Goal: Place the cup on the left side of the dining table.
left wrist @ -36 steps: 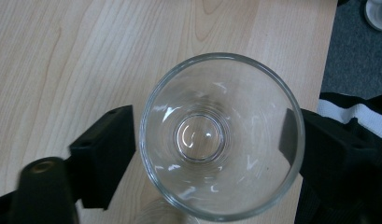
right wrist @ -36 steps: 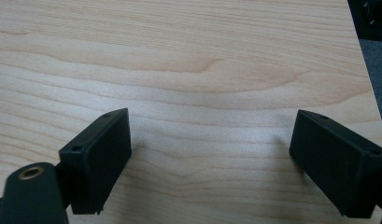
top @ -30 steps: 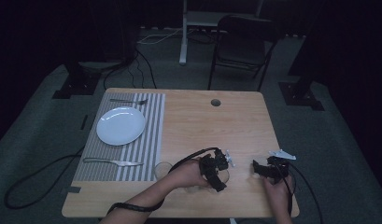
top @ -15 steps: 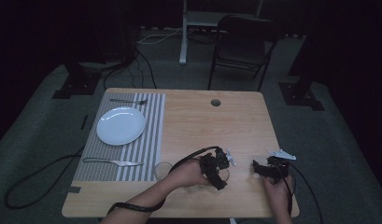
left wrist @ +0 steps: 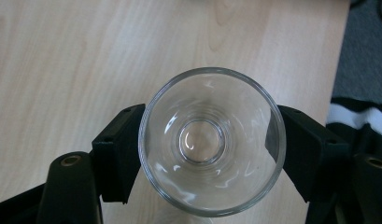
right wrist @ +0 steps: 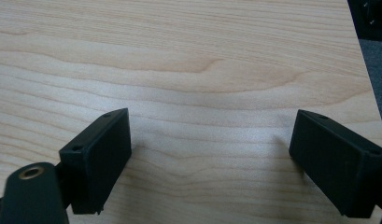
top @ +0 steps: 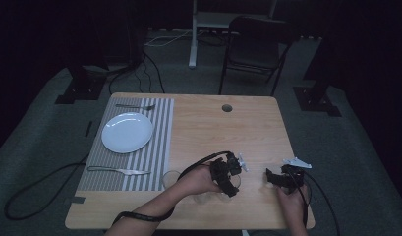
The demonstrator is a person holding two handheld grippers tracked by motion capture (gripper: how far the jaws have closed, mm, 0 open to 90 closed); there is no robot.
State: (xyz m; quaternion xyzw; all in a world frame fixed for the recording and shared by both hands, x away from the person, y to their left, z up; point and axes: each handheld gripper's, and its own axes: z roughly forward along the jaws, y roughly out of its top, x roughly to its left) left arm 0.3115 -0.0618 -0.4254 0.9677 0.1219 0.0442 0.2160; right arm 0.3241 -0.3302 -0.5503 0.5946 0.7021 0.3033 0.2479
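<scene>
We can read no writing or brand on anything. In the dim high view the glasses near the front edge of the table (top: 247, 123) are hard to make out. The left gripper (left wrist: 212, 158) has its jaws against both sides of a clear glass (left wrist: 212, 142), which stands upright. The right gripper (right wrist: 209, 163) rests on bare wood, its jaws wide apart.

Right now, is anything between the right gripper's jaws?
No. The right gripper stands open over the bare wooden table, with nothing but wood grain showing between its jaws.
</scene>
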